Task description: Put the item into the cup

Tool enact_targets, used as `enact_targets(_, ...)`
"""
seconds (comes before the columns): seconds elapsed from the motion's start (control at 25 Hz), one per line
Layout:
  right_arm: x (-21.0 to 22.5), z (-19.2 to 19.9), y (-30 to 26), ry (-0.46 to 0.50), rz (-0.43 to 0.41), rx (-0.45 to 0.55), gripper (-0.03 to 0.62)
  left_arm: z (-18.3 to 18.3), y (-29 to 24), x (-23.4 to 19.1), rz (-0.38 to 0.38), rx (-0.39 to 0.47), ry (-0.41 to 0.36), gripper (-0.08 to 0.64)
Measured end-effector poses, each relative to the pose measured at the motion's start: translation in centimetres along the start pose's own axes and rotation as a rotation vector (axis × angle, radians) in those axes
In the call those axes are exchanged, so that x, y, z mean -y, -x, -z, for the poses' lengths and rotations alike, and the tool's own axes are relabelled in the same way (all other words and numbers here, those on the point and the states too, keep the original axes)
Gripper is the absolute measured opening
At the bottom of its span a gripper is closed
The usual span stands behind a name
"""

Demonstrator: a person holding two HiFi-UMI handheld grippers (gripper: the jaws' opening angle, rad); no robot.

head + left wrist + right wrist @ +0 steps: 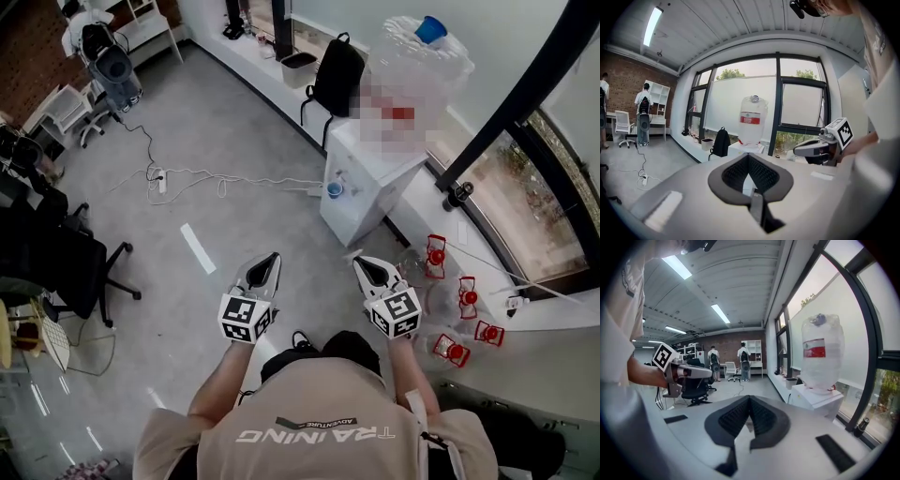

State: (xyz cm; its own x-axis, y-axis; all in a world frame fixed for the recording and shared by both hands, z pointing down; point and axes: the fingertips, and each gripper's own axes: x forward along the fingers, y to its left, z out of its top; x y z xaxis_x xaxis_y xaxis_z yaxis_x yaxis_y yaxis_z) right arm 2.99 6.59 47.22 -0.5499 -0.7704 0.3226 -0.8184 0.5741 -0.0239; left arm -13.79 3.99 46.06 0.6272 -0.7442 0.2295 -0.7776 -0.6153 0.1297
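1. The person stands on the open floor (216, 131) of an office. There is no tabletop in front of them, and they hold both tools out at waist height.
2. The left hand-held gripper (270, 259) has its jaws pressed together at the tips. Its own view shows only a small hollow behind the tips and nothing pinched.
3. The right hand-held gripper (362, 263) is the same, with tips meeting and nothing held. It sits just right of the left one, and both point away from the body.
4. Nothing in any view can be picked out for certain as the task's item.
5. The only likely cup is a small blue-and-white cup (335, 189) on the near left edge of the white water dispenser cabinet (375, 173). That lies far ahead and to the right, well apart from both tools, and it is too small to tell what it holds.
6. Clear bottles with red caps (461, 298) lie on the floor at the right, near the window. A black backpack (337, 75) leans against the far ledge.
7. By my reading the task has not begun: nothing is grasped and nothing has been put in a cup. What remains is to reach the item, pinch it, carry it over the cup and release it.
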Motion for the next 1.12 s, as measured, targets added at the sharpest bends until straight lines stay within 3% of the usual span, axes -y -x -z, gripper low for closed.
enact_targets(0.36, 3.4, 1.0, -6.0, -0.009, -0.016, -0.034, 0.011, 0.3, -4.9, -4.5, -0.015, -0.041, 0.033, 0.008)
enact_targets(0.8, 13.3, -2.0, -14.3, -0.007, -0.055, 0.005, 0.011, -4.1, -16.0, -8.3, -0.021, -0.053, -0.009, 0.008)
enact_targets(1.12, 17.6, -2.9, -19.3, 0.035, -0.112, -0.03, 0.011, -5.4, -22.3, -11.1, -0.037, -0.064, 0.002, 0.008)
